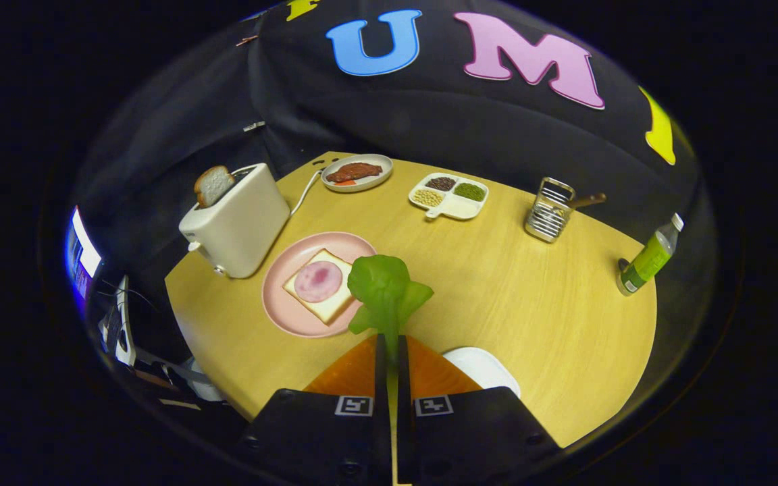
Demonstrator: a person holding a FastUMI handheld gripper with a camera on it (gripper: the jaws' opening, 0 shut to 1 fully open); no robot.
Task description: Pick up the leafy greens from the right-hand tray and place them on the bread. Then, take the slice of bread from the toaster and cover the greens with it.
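Note:
My gripper [389, 344] is shut on the stem of the leafy greens [386, 287], which stick up just ahead of the fingertips, lifted above the wooden table. Left of the leaves lies a pink plate [294, 317] with a slice of bread [325, 304] topped by a round pink slice of ham [318, 281]. The greens' left edge overlaps the plate's right rim in this view. Beyond the plate stands a white toaster [237, 223] with a second slice of bread [213, 184] poking out of its slot. A white tray [487, 368] lies just right of the fingers.
At the table's far side sit an oval plate with a piece of meat [356, 173] and a white divided dish of grains [448, 196]. A wire holder with a wooden handle [551, 210] and a green bottle [645, 260] stand at the right. The toaster's cord [304, 192] runs back.

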